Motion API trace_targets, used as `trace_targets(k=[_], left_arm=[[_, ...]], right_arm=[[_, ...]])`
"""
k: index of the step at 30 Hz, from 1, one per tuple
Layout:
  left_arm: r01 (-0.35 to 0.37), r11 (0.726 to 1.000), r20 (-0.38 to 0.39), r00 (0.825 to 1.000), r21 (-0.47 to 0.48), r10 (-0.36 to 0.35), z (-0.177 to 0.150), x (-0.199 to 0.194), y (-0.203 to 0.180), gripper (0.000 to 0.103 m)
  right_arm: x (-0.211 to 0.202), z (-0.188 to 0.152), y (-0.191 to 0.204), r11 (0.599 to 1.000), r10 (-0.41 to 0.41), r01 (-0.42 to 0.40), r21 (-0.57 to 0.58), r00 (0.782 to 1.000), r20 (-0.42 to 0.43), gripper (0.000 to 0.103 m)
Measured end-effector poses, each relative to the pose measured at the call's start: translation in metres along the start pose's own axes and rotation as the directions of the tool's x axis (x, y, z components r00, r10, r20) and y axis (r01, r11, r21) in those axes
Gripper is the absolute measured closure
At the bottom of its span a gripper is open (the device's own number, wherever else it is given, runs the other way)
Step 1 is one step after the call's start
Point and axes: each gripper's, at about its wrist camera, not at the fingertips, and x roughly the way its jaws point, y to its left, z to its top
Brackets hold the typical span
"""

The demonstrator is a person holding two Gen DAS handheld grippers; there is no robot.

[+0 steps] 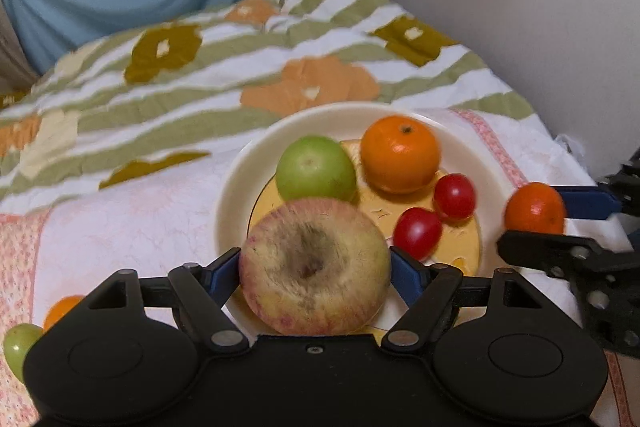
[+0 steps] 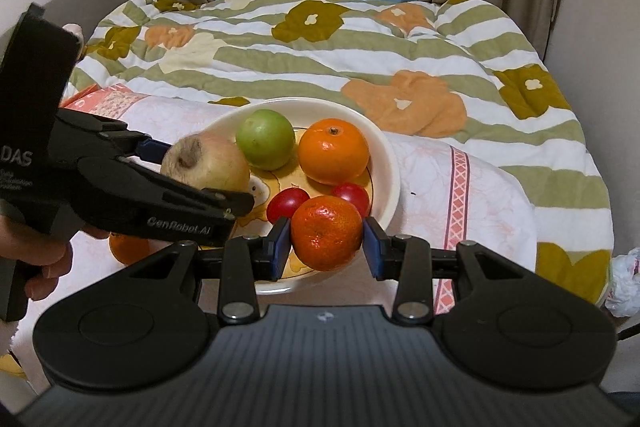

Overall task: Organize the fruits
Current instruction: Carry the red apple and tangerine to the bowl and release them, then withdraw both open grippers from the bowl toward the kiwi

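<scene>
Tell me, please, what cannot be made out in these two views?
Green fruit and orange fruit, left wrist view: mostly hidden behind the left gripper's body.
Whether its pads press the apple: contact is blurred.
Plate's painted centre, both views: covered by fruit.
White crumpled thing, right wrist view: cut off by the edge.

A large, round apple with pale yellow and pink streaked skin (image 1: pixel 315 265) is at the near edge of the round cream plate with a yellow centre (image 1: pixel 240 171), its brown stem hollow facing up. On the plate lie 1 round green apple (image 1: pixel 316 169), 1 bright orange mandarin (image 1: pixel 400 155) and 2 small red tomatoes (image 1: pixel 436 217), which touch each other. A darker orange mandarin (image 2: pixel 326 233) is above the plate's near rim. Beside the plate, on the cloth, lie another orange fruit (image 1: pixel 60 309) and another green fruit (image 1: pixel 18 347), partly hidden.
</scene>
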Motion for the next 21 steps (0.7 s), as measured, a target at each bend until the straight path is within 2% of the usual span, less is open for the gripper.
trace_targets(k=[2, 4, 12, 15, 21], left_arm=[[-0.017, 1.000, 0.041, 0.999, 0.020, 0.017, -0.002, -0.012, -0.003, 0.004], [-0.021, 1.000, 0.057, 0.998, 0.018, 0.020, -0.003, -0.021, -0.002, 0.004], [-0.054, 0.998, 0.041, 0.998, -0.027, 0.055, -0.018, -0.045, 0.013, 0.003], [-0.053, 0.997, 0.040, 0.998, -0.063, 0.055, -0.028, -0.054, 0.017, 0.003], [-0.065, 0.992, 0.041, 0.997, -0.112, 0.070, -0.041, -0.068, 0.021, 0.003]], right_arm=[[-0.002, -0.001, -0.001, 1.000, -0.004, 0.004, -0.004, 1.000, 0.006, 0.050], [-0.003, -0.002, -0.002, 1.000, -0.006, 0.006, -0.005, 1.000, 0.006, 0.050], [-0.002, -0.003, 0.003, 0.997, 0.016, -0.016, -0.070, 1.000, 0.005, 0.049], [0.006, -0.003, 0.012, 0.992, 0.015, -0.016, -0.123, 1.000, -0.013, 0.049], [0.023, -0.006, 0.017, 0.989, 0.034, -0.038, -0.145, 0.999, -0.024, 0.050]])
